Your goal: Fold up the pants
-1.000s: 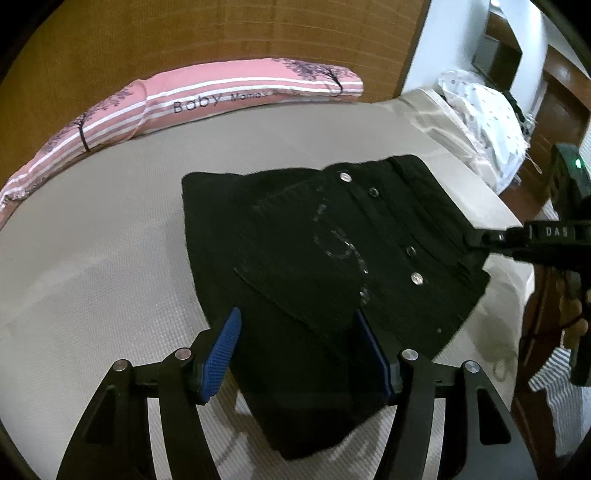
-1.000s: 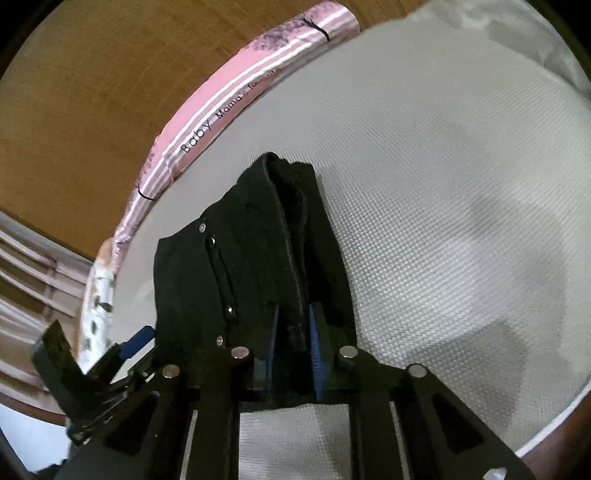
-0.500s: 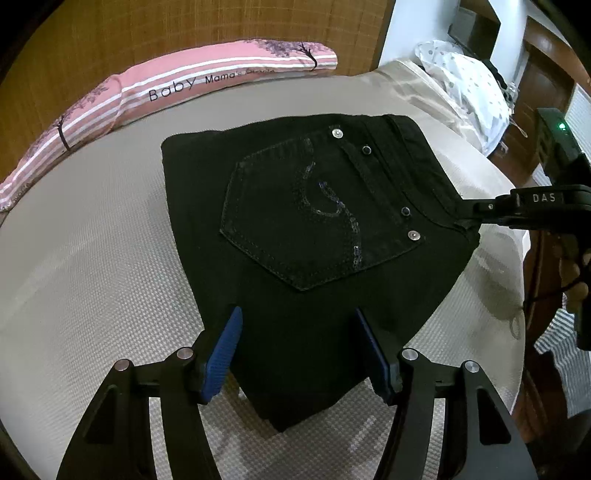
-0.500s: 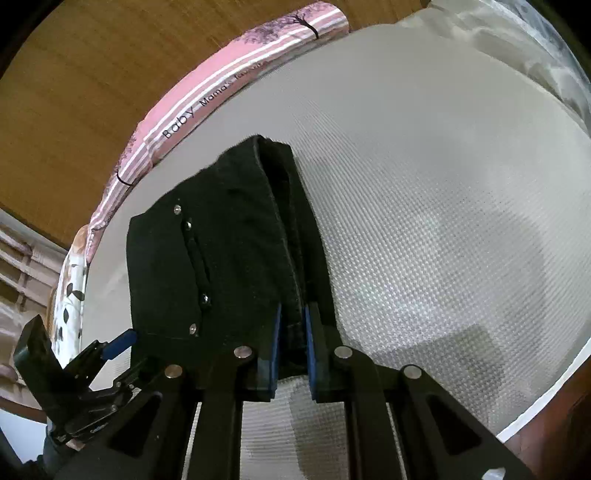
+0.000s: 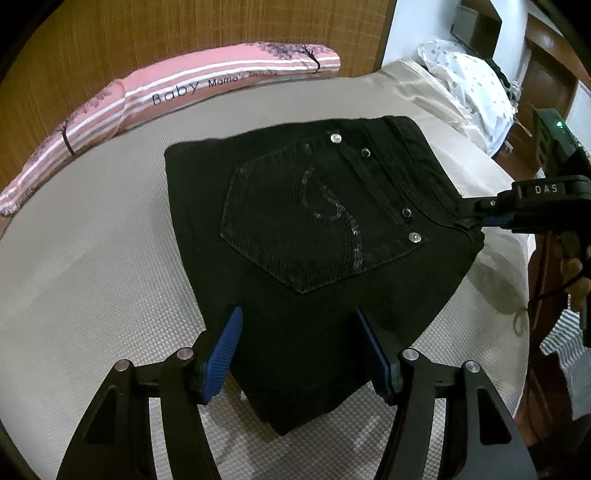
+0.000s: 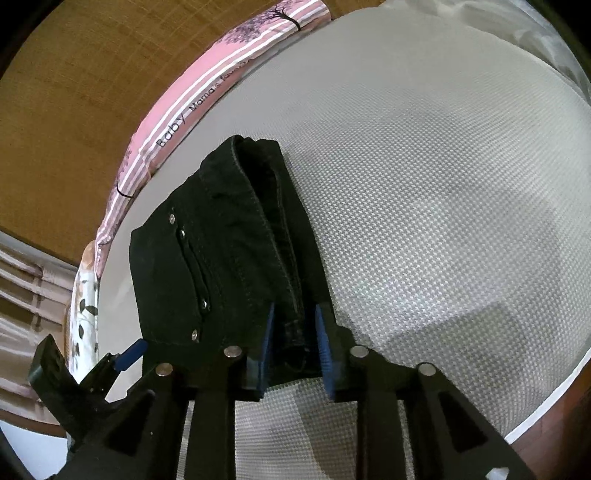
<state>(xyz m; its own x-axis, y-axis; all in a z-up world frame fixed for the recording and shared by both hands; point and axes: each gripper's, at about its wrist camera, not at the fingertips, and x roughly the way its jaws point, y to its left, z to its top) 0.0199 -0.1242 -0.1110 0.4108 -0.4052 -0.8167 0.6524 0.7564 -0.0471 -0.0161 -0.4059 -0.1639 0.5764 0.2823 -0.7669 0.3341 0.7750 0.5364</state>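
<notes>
Brown woven wall point(image 5: 184, 33) fills the top of the frame, and below it a pink striped pillow point(image 5: 177, 92) lies at the upper left along the grey textured mattress point(image 5: 74, 258). At the centre, the folded black pants point(image 5: 314, 240) rest flat on the mattress, back pocket up. The left gripper point(image 5: 299, 350) at the bottom stands released, its blue pads apart over the near corner. At the right edge, the right gripper point(image 6: 295, 343) is opening, the waistband between its pads.
</notes>
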